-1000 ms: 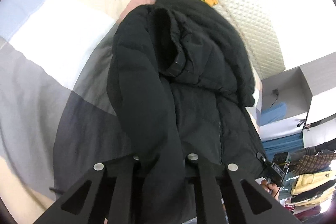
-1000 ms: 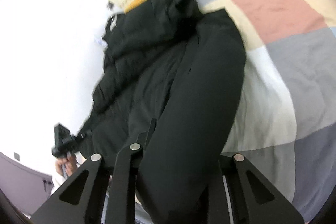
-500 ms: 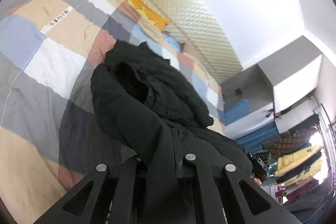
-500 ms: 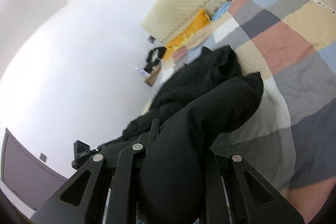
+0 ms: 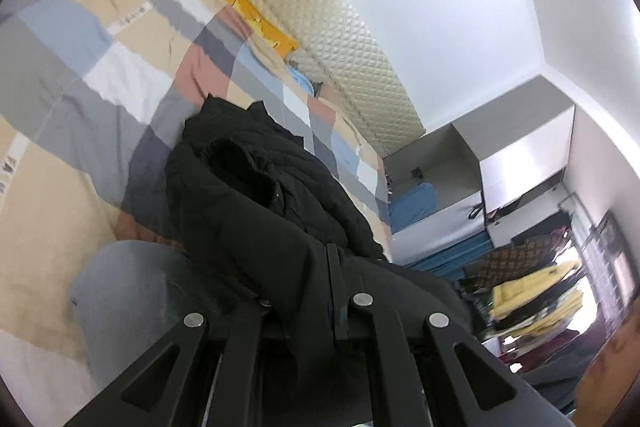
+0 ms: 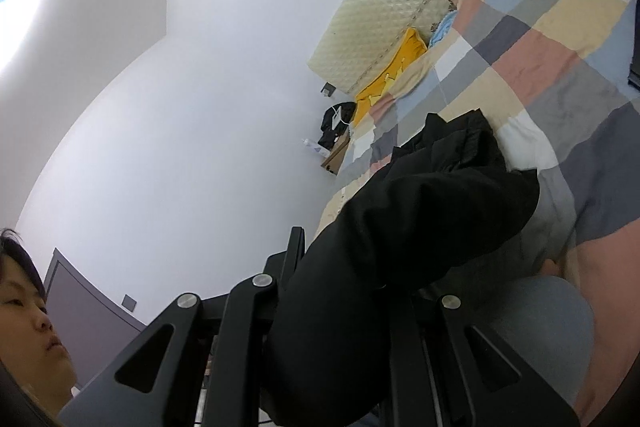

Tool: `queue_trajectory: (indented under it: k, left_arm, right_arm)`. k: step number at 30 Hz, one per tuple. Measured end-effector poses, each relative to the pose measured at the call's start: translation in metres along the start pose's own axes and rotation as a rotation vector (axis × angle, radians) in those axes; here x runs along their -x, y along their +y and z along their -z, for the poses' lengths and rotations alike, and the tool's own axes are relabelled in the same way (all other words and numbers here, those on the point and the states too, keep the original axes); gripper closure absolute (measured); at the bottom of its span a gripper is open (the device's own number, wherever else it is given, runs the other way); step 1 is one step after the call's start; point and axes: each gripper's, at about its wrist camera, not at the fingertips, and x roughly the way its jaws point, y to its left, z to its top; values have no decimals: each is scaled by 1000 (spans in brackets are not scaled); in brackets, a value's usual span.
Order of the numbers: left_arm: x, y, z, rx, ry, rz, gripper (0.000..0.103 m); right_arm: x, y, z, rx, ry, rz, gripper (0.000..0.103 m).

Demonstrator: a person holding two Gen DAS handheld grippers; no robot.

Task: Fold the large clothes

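Black jacket (image 5: 256,195) partly lifted off the patchwork quilt (image 5: 120,75), far end resting on the bed, left gripper (image 5: 304,291) clamped on its near edge, right gripper (image 6: 344,291) clamped on a sleeve (image 6: 420,227), yellow pillow (image 6: 400,67) by the headboard (image 5: 340,39)

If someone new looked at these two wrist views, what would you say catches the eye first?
The bulky black puffer jacket dominates both views, its near end gathered in the left gripper and the right gripper, its far end lying on the patchwork quilt. Behind it, a bright yellow pillow sits against the cream quilted headboard.
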Motion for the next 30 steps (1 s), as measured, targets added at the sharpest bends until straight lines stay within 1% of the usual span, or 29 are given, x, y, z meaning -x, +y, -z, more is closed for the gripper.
queue_trajectory:
  k: [2, 5, 7, 9, 10, 11, 13, 15, 17, 19, 21, 25, 28, 30]
  left_arm:
    - [0, 5, 0, 29, -5, 22, 96]
    - [-3, 8, -15, 41, -32, 41, 96]
    - [-10, 2, -35, 16, -41, 29, 96]
    - [-18, -6, -54, -15, -47, 16, 96]
    - [-22, -12, -64, -54, -58, -1, 96]
    - [-28, -16, -74, -75, -73, -16, 96]
    - [-41, -20, -92, -57, -80, -4, 96]
    - [-54, -30, -113, -108, -93, -32, 96]
    - [-67, -35, -130, -110, -100, -48, 96]
    - [-83, -41, -149, -127, -103, -93, 96]
    - [-100, -43, -169, -115, -103, -128, 96]
    - [-137, -52, -202, -143, -134, -257, 95]
    - [-168, -48, -223, -133, -139, -362, 95]
    - [-187, -39, -234, -120, -126, -402, 95]
  right_arm:
    - [-4, -1, -8, -7, 0, 9, 88]
    - [-20, -1, -28, 0, 1, 22, 88]
    - [-33, 1, -45, -2, 0, 23, 88]
    - [-37, 0, -58, -40, -7, 16, 88]
    - [-46, -5, -72, -69, -13, 8, 88]
    - [-47, -6, -78, -81, -21, 11, 88]
    - [-60, -12, -99, -98, -43, 48, 88]
    - [-69, -18, -114, -121, -56, 71, 88]
    - [-78, -24, -129, -142, -70, 98, 88]
    - [-91, -29, -146, -176, -78, 131, 88]
    - [-105, -34, -163, -179, -83, 170, 88]
    - [-137, -60, -189, -282, -127, 197, 88]
    - [-166, -79, -203, -346, -149, 264, 88]
    - [-182, -92, -211, -371, -148, 313, 88]
